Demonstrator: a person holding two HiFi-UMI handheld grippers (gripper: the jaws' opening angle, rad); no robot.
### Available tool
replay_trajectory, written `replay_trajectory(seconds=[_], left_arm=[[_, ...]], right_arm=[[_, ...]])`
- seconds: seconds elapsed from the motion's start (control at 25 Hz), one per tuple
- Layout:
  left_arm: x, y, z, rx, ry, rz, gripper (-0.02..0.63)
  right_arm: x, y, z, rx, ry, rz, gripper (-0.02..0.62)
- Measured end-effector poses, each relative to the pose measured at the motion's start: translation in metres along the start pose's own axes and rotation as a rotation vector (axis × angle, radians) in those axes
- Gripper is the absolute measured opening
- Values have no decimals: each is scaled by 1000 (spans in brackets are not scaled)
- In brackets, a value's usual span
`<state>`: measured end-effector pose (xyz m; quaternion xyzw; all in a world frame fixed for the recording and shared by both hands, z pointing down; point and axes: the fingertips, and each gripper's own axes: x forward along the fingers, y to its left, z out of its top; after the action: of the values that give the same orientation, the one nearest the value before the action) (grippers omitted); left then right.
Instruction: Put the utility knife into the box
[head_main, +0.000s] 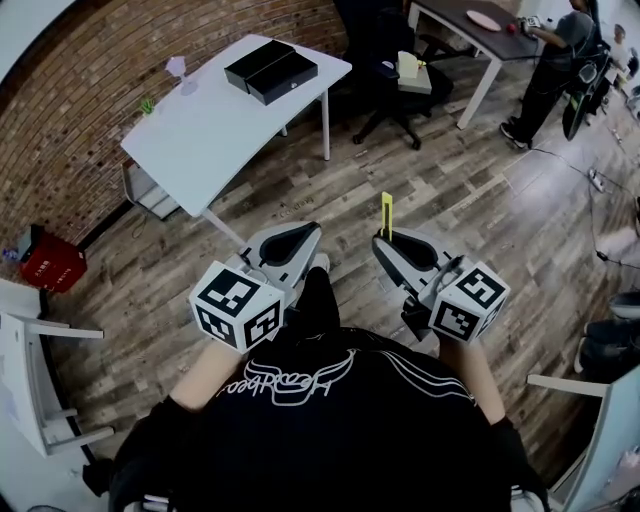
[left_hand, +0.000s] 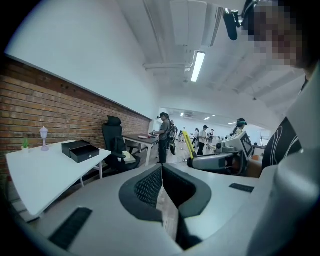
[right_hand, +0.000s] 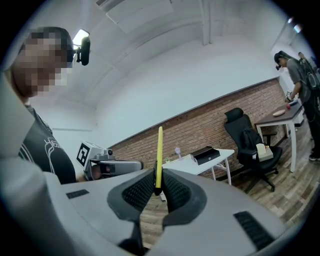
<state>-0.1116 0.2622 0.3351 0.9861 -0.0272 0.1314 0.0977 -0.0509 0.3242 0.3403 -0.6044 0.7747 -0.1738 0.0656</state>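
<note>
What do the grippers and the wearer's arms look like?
Left gripper and right gripper: smooth light-grey shells, black textured pads inside the jaws. Each carries a white cube with black square markers. The person wears a black short-sleeved shirt with white line print.

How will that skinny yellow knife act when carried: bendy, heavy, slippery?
Probably stiff: the utility knife stands straight above the right gripper, no droop. It's pinched only near its bottom end, so it might pivot if bumped. Being thin, it's likely light.
</note>
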Motion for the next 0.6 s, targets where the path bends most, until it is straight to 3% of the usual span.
replay_trajectory(seconds=[0.24,0.6], left_arm=[[40,67,9,-36,4,9,31],[124,221,51,-88,28,33,31]], right_arm=[[55,-55,11,21,20,-14,51],[188,-165,60,52,74,-8,51]])
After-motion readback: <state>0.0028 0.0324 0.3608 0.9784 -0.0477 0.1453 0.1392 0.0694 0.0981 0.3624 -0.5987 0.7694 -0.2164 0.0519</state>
